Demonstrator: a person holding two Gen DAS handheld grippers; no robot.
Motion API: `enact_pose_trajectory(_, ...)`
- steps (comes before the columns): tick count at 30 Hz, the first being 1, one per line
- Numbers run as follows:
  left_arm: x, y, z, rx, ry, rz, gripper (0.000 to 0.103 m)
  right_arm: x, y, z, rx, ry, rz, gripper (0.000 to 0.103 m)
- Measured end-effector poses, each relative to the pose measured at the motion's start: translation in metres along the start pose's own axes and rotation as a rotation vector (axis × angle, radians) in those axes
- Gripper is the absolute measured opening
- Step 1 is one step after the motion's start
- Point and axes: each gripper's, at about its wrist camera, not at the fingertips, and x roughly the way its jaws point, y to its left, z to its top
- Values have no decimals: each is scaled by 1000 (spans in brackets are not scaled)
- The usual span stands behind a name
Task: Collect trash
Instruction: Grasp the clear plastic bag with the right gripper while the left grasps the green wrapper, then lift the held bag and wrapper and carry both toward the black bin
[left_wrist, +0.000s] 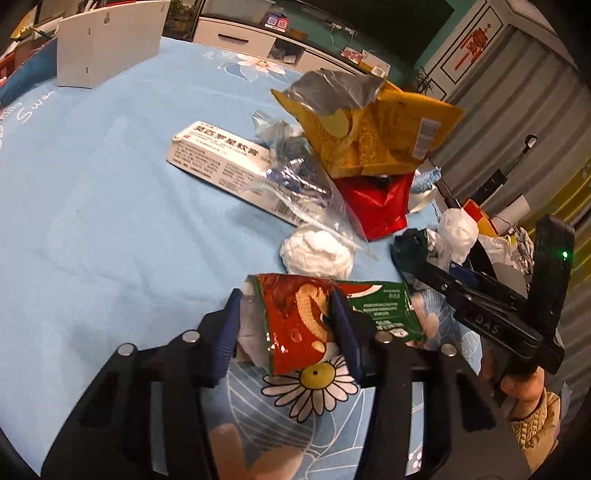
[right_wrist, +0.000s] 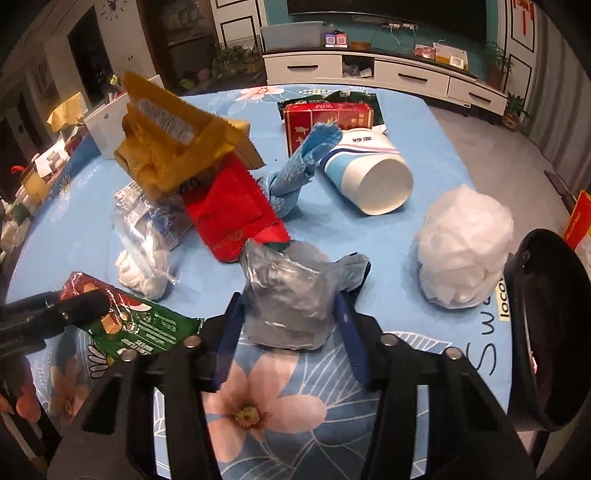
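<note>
My left gripper (left_wrist: 286, 306) is shut on a red and green snack wrapper (left_wrist: 295, 317), which also shows in the right wrist view (right_wrist: 140, 325) at lower left. My right gripper (right_wrist: 288, 314) is shut on a crumpled grey-silver bag (right_wrist: 291, 306) on the blue flowered tablecloth (right_wrist: 424, 229). A yellow chip bag (left_wrist: 373, 129), a red packet (left_wrist: 380, 206), a clear plastic bag (left_wrist: 299, 184), a white medicine box (left_wrist: 218, 162) and a white tissue wad (left_wrist: 317, 253) lie beyond the left gripper.
A paper cup (right_wrist: 369, 177) lies on its side with a blue cloth (right_wrist: 299, 173), a red box (right_wrist: 325, 122) and a white plastic bag ball (right_wrist: 465, 247). A dark bin (right_wrist: 550, 332) stands at the right edge. A white carton (left_wrist: 107, 44) stands at the far left.
</note>
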Motion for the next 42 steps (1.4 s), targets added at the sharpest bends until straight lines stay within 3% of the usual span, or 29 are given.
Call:
enact_pose_trajectory(9, -8, -10, -14, 17, 3, -24, 27, -7, 1, -7, 17, -5, 15, 39)
enact_pose_trajectory(18, -38, -29, -29, 34, -52, -42, 12, -49, -9, -22, 67, -45, 25, 39)
enact_pose_trajectory(42, -102, -54, -53, 111, -206, -83, 10, -129, 9, -30, 32, -164, 22, 39)
